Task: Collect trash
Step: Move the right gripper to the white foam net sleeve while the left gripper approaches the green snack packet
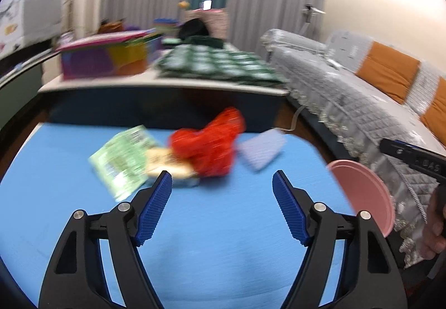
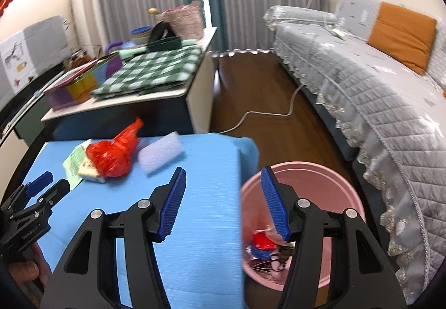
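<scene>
both grippers' fingers [image 1: 157,197] are standing apart and gripping nothing above the blue table [image 2: 200,197], the right gripper [image 2: 223,204] hanging over the pink bin's [image 2: 334,178] rim, with the red bag [image 1: 209,150], green wrapper [image 1: 122,161] and pale sponge [image 1: 262,150] lying at the far edge.

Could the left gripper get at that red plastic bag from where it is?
Probably yes. The left gripper is open and empty, and the red plastic bag lies just ahead on the blue table, with bare surface between them. A yellowish wrapper touches the bag's left side.
</scene>
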The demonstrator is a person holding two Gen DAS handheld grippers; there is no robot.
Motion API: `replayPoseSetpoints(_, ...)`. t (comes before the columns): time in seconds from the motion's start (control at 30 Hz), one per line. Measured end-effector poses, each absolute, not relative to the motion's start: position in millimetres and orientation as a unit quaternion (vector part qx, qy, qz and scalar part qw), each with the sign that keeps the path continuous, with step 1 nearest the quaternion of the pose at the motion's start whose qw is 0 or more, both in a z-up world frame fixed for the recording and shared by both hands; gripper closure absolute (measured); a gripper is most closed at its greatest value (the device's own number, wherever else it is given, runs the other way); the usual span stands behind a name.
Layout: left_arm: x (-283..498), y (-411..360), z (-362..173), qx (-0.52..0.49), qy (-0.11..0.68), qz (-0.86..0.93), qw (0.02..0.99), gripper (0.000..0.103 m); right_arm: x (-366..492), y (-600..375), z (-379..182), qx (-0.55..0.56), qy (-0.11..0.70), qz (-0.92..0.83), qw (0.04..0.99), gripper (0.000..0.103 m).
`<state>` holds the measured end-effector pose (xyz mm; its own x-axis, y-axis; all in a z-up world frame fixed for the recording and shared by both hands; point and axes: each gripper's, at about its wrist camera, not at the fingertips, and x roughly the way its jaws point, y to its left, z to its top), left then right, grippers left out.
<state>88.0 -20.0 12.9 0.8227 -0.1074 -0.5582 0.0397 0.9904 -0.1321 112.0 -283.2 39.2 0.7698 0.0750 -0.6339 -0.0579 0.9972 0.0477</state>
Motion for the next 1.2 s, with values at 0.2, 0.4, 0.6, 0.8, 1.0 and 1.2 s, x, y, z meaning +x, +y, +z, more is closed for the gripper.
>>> replayPoseSetpoints(0.2, 88, 23, 0, -0.081, 0.298, 0.004, 0.951, 0.033, 129, -252, 24, 0.027, 0.351, 0.060, 0.934, 0.046)
replayPoseSetpoints(0.4, 92, 57, -8, -0.103, 0.298, 0.034, 0.948, 0.033, 151, -226, 8, 0.052, 0.362, 0.080, 0.927, 0.046)
replayPoseSetpoints(0.6, 104, 85, -18, -0.129, 0.302, 0.063, 0.942, 0.033, 173, -211, -9, 0.071, 0.366, 0.089, 0.923, 0.047)
replayPoseSetpoints(0.8, 125, 103, -29, -0.153, 0.311, 0.084, 0.934, 0.033, 196, -204, -25, 0.092, 0.378, 0.092, 0.917, 0.048)
replayPoseSetpoints(1.0, 153, 114, -42, -0.177, 0.332, 0.101, 0.921, 0.022, 216, -200, -44, 0.123, 0.391, 0.090, 0.907, 0.048)
replayPoseSetpoints(1.2, 182, 124, -51, -0.199, 0.354, 0.115, 0.907, 0.017, 232, -194, -53, 0.135, 0.398, 0.087, 0.903, 0.047)
